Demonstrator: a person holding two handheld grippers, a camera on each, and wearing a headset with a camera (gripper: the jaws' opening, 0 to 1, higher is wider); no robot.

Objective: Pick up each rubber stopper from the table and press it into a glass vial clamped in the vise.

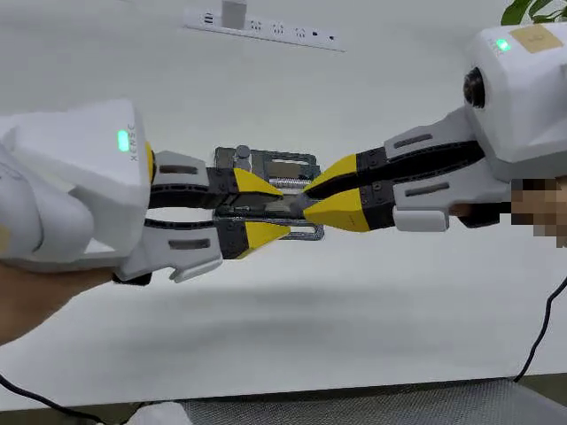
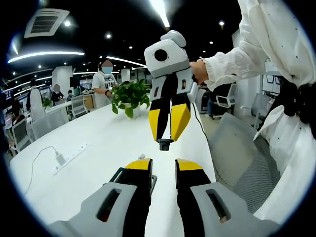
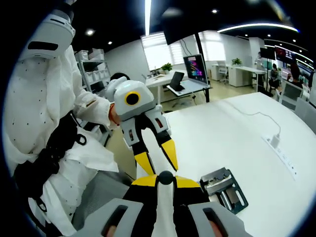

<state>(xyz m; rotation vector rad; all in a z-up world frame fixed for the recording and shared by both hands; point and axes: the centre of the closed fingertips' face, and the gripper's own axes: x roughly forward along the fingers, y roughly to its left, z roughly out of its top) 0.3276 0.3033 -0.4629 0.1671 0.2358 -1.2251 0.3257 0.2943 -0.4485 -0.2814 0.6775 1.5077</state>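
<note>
White workbench tabletop (image 1: 283, 336) spans an open-plan office and carries a white power strip (image 1: 266, 28) along its far edge. Two hand-held grippers meet tip to tip above the middle of the bench. The left gripper (image 1: 283, 210) enters from the left with its yellow-tipped jaws spread apart and nothing between them. The right gripper (image 1: 306, 199) enters from the right with its jaws clenched on the small dark round rubber stopper (image 2: 164, 144), which sits at the very tips and clear of the table. The grey metal bench vise (image 1: 266, 164) stands on the tabletop directly below and behind the jaw tips. The head view leaves its clamp area partly covered, so a glass vial cannot be confirmed. Handling assessment: the stopper is probably light, soft and slightly compressible, with a grippy surface, so slipping is unlikely but tilting in the jaws is possible. Grasp it across its wider upper end, leaving the narrow end free to enter the vial mouth. Treat the vial as rigid and fragile. Apply pressure straight along its axis and avoid side load.
</note>
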